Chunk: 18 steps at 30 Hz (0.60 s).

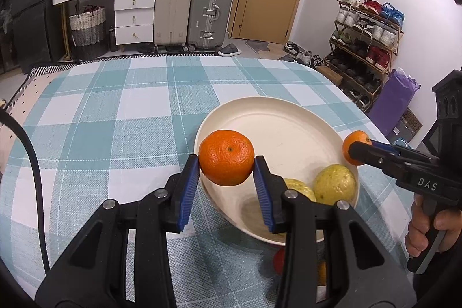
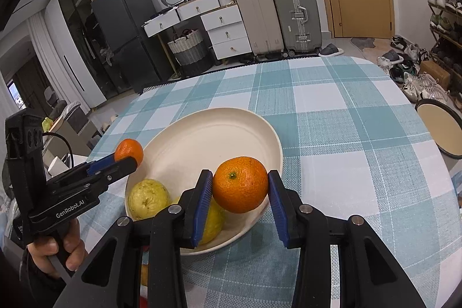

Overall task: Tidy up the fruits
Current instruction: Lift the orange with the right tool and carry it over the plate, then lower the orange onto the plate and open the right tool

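Both my grippers angle downward over the cream plate [image 1: 277, 117] on the checked tablecloth [image 1: 115, 111]. Left gripper [image 1: 226, 163] pinches an orange [image 1: 226, 156] between its blue pads above the plate's left rim. Right gripper [image 2: 240, 184] clamps a second orange [image 2: 241, 184] above the right rim. Two yellow-green fruits [image 2: 148, 198] lie in the plate. Right body reads "DAS"; left reads "GenRobot.AI".
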Tool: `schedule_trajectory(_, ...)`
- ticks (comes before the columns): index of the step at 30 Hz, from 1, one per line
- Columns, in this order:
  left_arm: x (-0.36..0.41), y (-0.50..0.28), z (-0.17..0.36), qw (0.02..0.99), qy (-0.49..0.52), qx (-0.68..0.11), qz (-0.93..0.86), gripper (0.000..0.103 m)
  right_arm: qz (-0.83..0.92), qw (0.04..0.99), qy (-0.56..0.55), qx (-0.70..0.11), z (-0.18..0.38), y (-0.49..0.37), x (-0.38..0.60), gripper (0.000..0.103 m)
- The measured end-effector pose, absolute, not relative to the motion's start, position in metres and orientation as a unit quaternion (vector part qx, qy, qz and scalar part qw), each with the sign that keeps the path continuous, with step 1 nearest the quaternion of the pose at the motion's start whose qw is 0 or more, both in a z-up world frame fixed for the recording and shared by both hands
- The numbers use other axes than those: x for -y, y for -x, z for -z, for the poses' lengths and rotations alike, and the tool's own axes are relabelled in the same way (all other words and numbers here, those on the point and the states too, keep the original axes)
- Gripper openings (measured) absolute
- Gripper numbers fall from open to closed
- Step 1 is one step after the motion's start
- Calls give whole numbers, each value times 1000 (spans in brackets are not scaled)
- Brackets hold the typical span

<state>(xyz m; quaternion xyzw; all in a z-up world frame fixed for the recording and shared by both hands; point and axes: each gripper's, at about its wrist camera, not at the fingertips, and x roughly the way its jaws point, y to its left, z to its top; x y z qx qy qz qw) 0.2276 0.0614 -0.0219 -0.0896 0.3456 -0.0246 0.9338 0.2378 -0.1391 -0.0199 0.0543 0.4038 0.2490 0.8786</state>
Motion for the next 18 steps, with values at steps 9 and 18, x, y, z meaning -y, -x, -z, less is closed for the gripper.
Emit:
schedule_trajectory(9, -59, -231, 27, 933, 80, -351, 28, 35, -245, 879, -47, -406, 22, -240, 137, 40)
schedule_trajectory(18, -59, -229, 28, 933, 80, -350, 28, 35, -242, 878, -49, -409, 28, -242, 135, 40)
